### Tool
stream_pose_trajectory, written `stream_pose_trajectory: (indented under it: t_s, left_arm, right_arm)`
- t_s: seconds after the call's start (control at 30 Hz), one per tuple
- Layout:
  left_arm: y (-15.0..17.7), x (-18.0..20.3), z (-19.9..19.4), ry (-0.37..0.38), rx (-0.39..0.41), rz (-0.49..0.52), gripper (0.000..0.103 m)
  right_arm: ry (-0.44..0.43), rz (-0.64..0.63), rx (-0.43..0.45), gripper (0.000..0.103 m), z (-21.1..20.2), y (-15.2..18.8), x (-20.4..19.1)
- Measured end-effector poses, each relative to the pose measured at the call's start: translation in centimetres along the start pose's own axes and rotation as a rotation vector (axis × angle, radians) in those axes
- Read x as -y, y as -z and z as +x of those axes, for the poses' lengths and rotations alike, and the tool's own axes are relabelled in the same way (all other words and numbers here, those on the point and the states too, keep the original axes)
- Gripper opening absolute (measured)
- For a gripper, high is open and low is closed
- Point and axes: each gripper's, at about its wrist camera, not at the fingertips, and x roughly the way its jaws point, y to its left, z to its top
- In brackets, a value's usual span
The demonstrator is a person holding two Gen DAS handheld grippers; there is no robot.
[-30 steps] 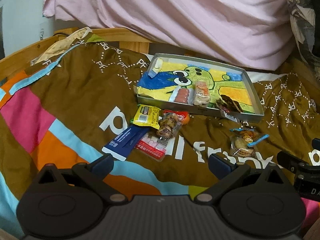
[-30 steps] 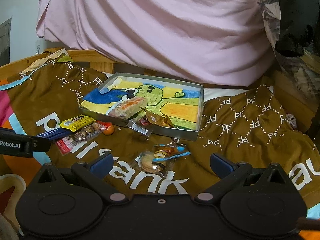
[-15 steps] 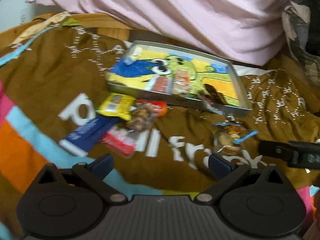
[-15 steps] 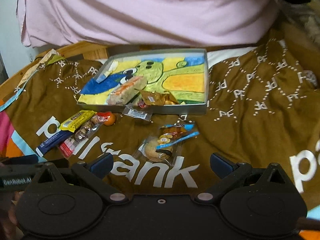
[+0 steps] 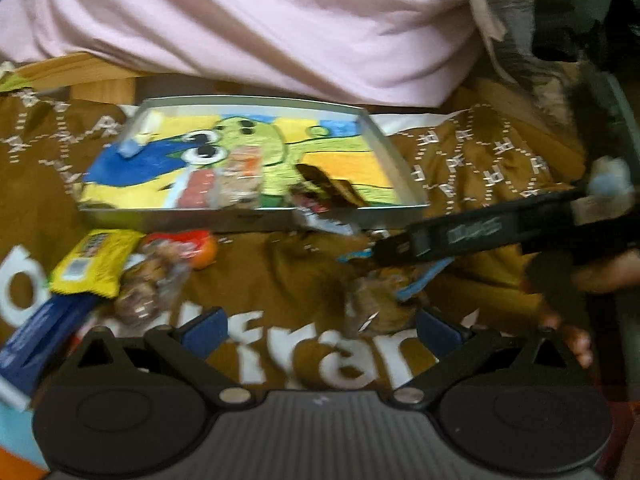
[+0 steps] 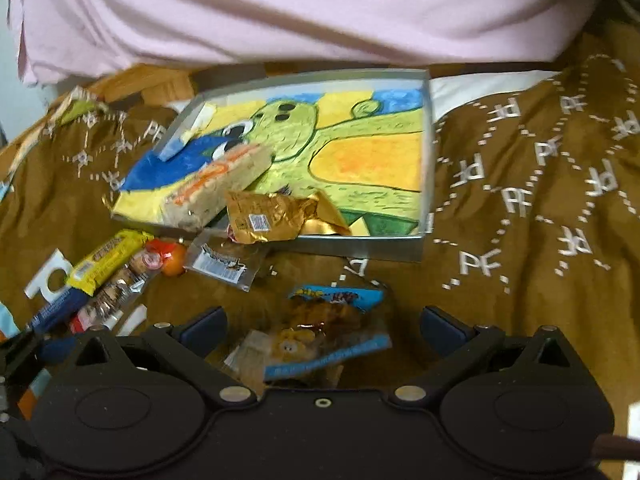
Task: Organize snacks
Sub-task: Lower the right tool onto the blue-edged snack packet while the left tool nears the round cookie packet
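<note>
A shallow metal tray (image 6: 360,246) lined with a cartoon drawing lies on the brown blanket. It holds a pale cracker bar (image 6: 216,184) and a gold wrapper (image 6: 276,216). A clear cookie bag with blue trim (image 6: 320,332) lies on the blanket in front of the tray, between the spread fingers of my right gripper (image 6: 322,328), which is open. My left gripper (image 5: 320,328) is open with nothing in it, low over the blanket. In the left wrist view the tray (image 5: 248,220) is ahead, and the right gripper (image 5: 460,236) reaches in over the cookie bag (image 5: 380,300).
Left of the cookie bag lie a yellow bar (image 6: 108,260), a small cookie pack (image 6: 120,284), an orange sweet (image 6: 172,258), a blue packet (image 6: 56,310) and a clear packet (image 6: 224,262). Pink bedding (image 6: 280,8) rises behind the tray. A hand (image 5: 600,272) holds the right gripper.
Both grippers moved forward and down toward the snacks. The right gripper now straddles the cookie bag, and it has come far into the left wrist view.
</note>
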Motion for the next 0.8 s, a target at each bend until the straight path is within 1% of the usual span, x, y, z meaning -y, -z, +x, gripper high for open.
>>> stream_pose_trajectory:
  t_s: [0.1, 0.2, 0.3, 0.33, 0.4, 0.47, 0.63, 0.8]
  left_arm:
    - [0.0, 0.4, 1.3, 0.025, -0.026, 0.022, 0.103]
    - [0.4, 0.9, 2.1, 0.039, -0.044, 0.042, 0.103]
    - [0.4, 1.2, 2.6, 0.052, -0.051, 0.05, 0.103]
    - [0.4, 1.2, 2.8, 0.056, -0.051, 0.048, 0.103]
    - [0.3, 1.4, 3.2, 0.064, -0.053, 0.045, 0.103]
    - [0.1, 1.6, 3.4, 0.07, -0.057, 0.047, 0.103]
    - [-0.2, 2.3, 4.4, 0.107, -0.064, 0.064, 0.103]
    - [-0.5, 2.8, 6.0, 0.15, -0.075, 0.061, 0.103]
  right_arm:
    - [0.011, -0.041, -0.021, 0.095, 1.5, -0.2, -0.1]
    - [0.026, -0.04, -0.055, 0.086, 2.7, -0.3, 0.0]
    - [0.009, -0.028, -0.073, 0.072, 2.9, -0.4, 0.2]
    - [0.003, -0.022, -0.082, 0.065, 2.9, -0.5, 0.3]
    - [-0.002, -0.02, -0.094, 0.06, 2.7, -0.7, 0.5]
    - [-0.013, -0.008, -0.109, 0.059, 2.5, -0.8, 1.1]
    - [-0.044, 0.012, -0.139, 0.058, 1.5, -0.9, 2.5]
    - [-0.038, 0.009, -0.138, 0.057, 0.3, -0.6, 3.9]
